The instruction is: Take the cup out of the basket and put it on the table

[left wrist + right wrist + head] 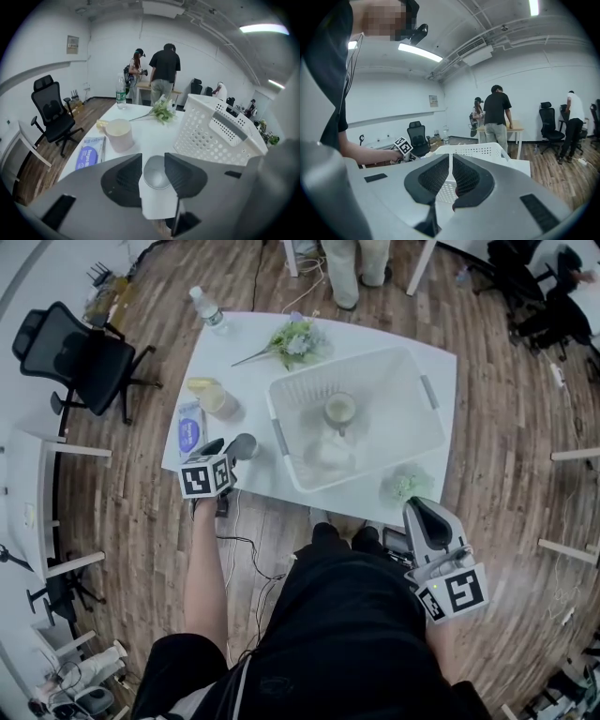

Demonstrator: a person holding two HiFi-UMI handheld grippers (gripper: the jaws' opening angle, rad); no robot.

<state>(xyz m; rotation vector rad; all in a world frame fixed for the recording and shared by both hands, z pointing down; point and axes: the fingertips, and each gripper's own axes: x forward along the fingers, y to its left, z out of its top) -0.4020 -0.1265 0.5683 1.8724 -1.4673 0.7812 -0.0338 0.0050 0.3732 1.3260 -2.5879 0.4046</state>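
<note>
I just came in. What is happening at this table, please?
A person works at a white table with two hand-held grippers. The left hand-held gripper hangs open above a grey cup that stands on the table, left of the white basket. The right hand-held gripper is shut and empty, held back off the table. Another cup sits in the basket.

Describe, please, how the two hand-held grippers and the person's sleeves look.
The left gripper and the right gripper are alike: a pale grey plastic body and two black, ribbed, rounded pads. Each carries a white cube with black square markers. The person wears a black short-sleeved top.
</note>
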